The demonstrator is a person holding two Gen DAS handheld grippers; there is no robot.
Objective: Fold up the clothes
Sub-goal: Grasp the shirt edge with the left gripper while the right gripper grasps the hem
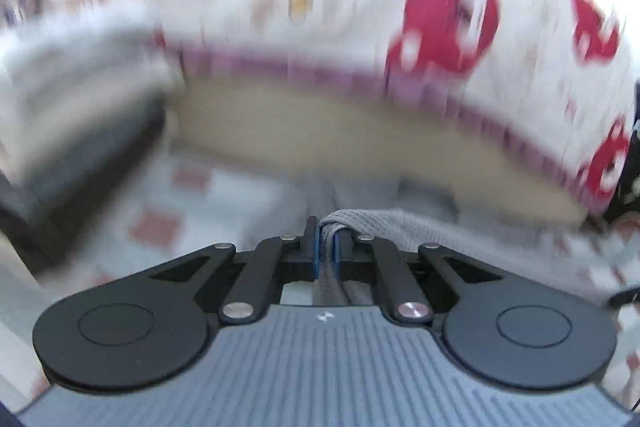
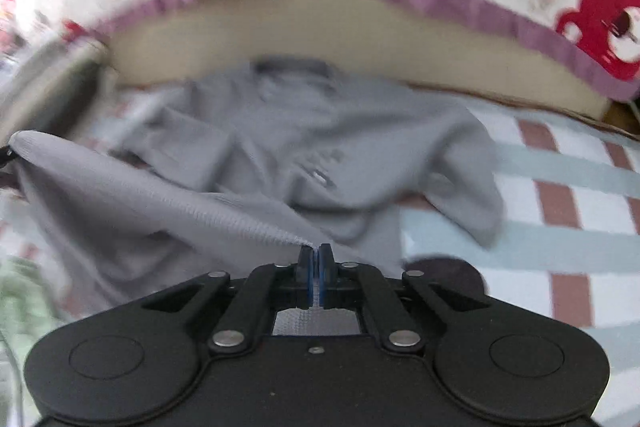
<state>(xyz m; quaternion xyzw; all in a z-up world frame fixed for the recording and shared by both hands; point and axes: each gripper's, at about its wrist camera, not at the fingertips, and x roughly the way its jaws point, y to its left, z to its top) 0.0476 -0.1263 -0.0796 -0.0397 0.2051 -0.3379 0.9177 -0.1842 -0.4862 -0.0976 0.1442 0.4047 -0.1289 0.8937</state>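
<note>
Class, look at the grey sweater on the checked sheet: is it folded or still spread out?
Not yet folded. The grey sweater lies spread and rumpled, collar far, while the right gripper and left gripper pinch its ribbed hem, lifted.

Bright daylight, top of left view blown out white, heavy motion blur in both, fisheye-curved edges, near tools sharp

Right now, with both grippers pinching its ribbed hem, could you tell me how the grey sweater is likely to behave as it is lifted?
The grey sweater will probably drape limply: its ribbed hem already sags between the right gripper and the left gripper. It looks soft and light, so it should trail and wrinkle rather than hold shape.
</note>
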